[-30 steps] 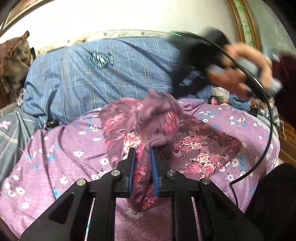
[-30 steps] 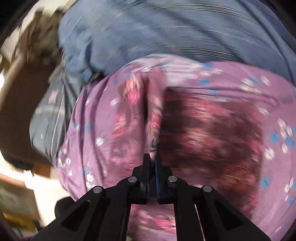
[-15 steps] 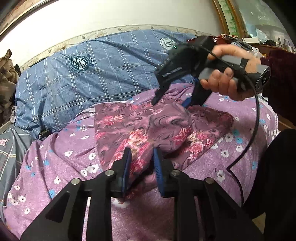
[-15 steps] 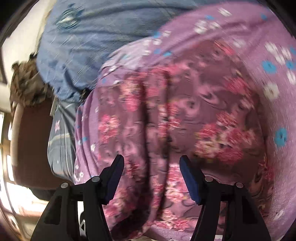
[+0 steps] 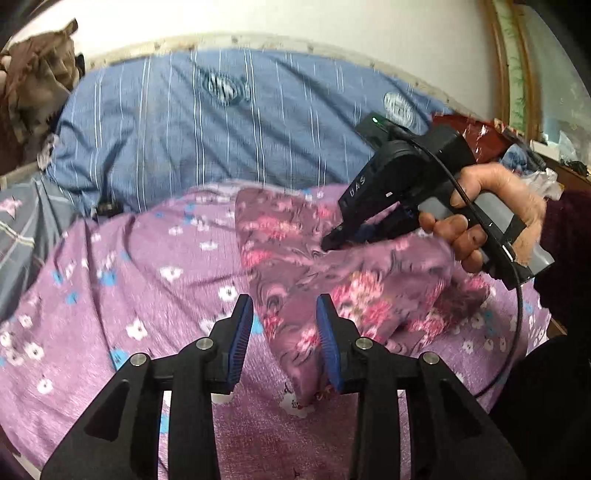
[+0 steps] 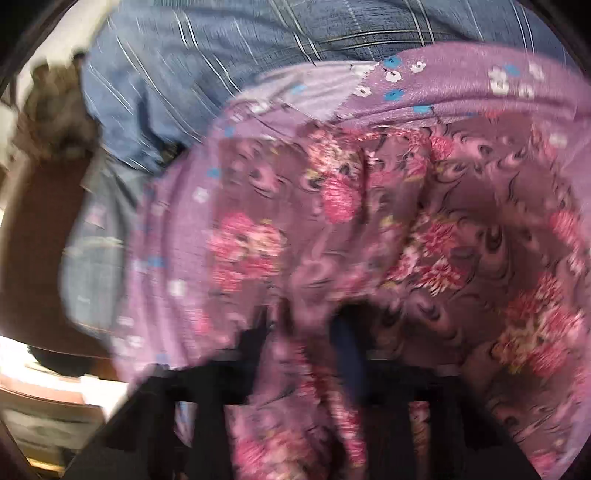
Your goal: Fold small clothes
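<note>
White wall (image 5: 332,22) behind blue plaid bedding (image 5: 184,140)

1 floral garment (image 5: 343,280), rumpled on the purple flowered bedspread (image 5: 122,273). 1 bedspread. 1 blue striped quilt (image 5: 207,136) behind the garment, 2 round logos (image 5: 221,86) visible on it. 2 claws: left claw (image 5: 284,332) at the garment's near edge, right claw (image 5: 330,243) on its far side. 1 hand (image 5: 491,218) visible. 1 black cable (image 5: 517,295) right of the garment. 1 brown cloth heap (image 5: 33,70) far left of the quilt.
</note>
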Demonstrator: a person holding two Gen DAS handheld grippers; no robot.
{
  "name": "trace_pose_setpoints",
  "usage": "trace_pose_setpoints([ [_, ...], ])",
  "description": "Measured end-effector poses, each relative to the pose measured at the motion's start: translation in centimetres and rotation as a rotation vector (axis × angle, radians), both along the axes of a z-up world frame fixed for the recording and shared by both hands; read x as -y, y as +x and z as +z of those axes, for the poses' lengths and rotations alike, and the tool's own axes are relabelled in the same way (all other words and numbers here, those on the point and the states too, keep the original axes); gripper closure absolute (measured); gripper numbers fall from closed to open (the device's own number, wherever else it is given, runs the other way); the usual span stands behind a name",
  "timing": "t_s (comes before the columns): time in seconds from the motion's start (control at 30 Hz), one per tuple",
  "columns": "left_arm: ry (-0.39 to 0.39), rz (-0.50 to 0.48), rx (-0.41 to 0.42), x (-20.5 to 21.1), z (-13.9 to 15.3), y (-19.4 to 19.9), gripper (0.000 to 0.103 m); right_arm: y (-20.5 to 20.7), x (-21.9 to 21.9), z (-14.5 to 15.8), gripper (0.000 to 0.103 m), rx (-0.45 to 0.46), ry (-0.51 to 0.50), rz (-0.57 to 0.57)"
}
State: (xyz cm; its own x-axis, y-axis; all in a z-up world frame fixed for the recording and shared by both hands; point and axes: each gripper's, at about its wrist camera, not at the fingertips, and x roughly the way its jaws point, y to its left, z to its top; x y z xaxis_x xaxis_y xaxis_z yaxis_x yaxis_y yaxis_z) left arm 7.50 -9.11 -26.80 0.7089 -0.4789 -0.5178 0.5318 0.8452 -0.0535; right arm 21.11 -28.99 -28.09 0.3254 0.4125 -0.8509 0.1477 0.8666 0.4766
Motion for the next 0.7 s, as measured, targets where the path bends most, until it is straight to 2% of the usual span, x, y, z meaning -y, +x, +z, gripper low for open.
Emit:
trace_pose_setpoints([
  [0.07,-0.008,-0.009,-0.027,0.2,-0.3,0.0,0.07,-0.6,0.3,1.0,0.095,0.036,-0.022,-0.021],
  [0.17,-0.015,-0.03,-0.016,0.7,-0.1,-0.4,0.07,-2.3,1.5,3.6,0.096,0.139,-0.043,-0.038],
  [0.33,-0.013,-0.139,-0.007,3.9,1.4,-1.0,0.069,-4.3,6.9,7.1,0.096,0.237,-0.07,-0.13],
  [0.4,0.02,-0.187,0.034,5.8,2.1,-1.0,0.063,-4.6,9.3,7.6,0.096,0.254,-0.08,-0.168],
  [0.47,0.052,-0.223,0.059,7.6,2.2,-0.7,0.062,-4.9,11.5,6.8,0.096,0.236,-0.098,-0.213],
  [0.53,0.07,-0.264,0.016,9.4,1.4,0.2,0.06,-4.8,13.4,4.4,0.096,0.179,-0.144,-0.266],
  [0.57,0.082,-0.28,-0.041,10.3,0.4,0.9,0.06,-4.9,14.3,3.0,0.096,0.151,-0.151,-0.293],
  [0.63,0.088,-0.293,-0.098,10.7,-1.1,1.4,0.059,-5.4,16.0,-0.7,0.095,0.073,-0.088,-0.337],
  [0.7,0.096,-0.293,-0.078,10.5,-1.9,1.0,0.057,-6.1,16.4,-2.1,0.09,0.065,-0.036,-0.361],
])
